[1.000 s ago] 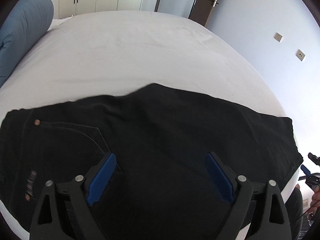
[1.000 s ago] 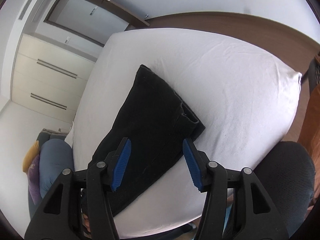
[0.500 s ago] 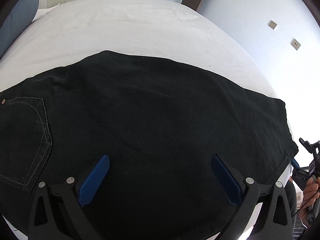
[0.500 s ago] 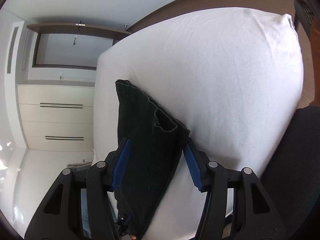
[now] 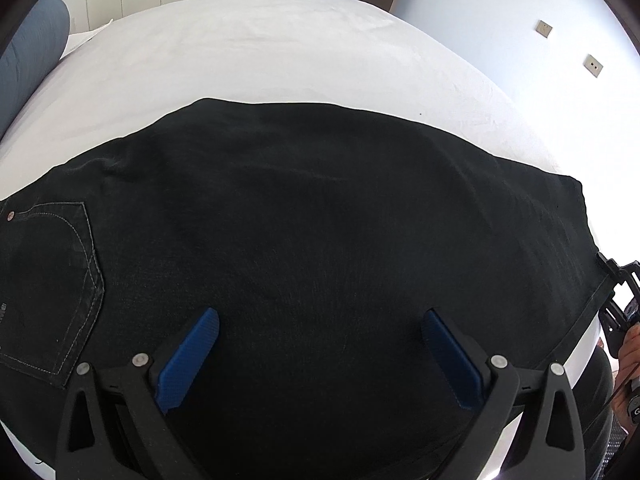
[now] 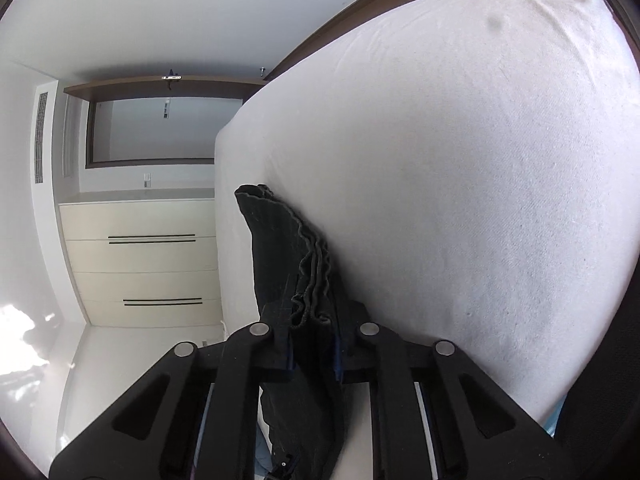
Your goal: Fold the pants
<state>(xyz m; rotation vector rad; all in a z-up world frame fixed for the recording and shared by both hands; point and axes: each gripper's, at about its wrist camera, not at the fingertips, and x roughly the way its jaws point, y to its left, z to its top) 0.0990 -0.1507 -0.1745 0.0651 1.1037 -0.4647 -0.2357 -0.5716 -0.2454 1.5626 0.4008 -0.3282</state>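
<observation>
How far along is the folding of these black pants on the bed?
Early on. Done: the black pants lie flat on the white bed, legs seemingly stacked lengthwise. In hand: the right tool is closing on the hem end, cloth between its pads, while the left tool hovers open over the middle. Left: folding hems toward the waist.

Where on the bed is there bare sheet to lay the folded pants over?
Bare white sheet runs from the pants' far edge to the bed's far end. The near edge is crowded: pants cover it, left gripper open above, right gripper closing on the hem.
</observation>
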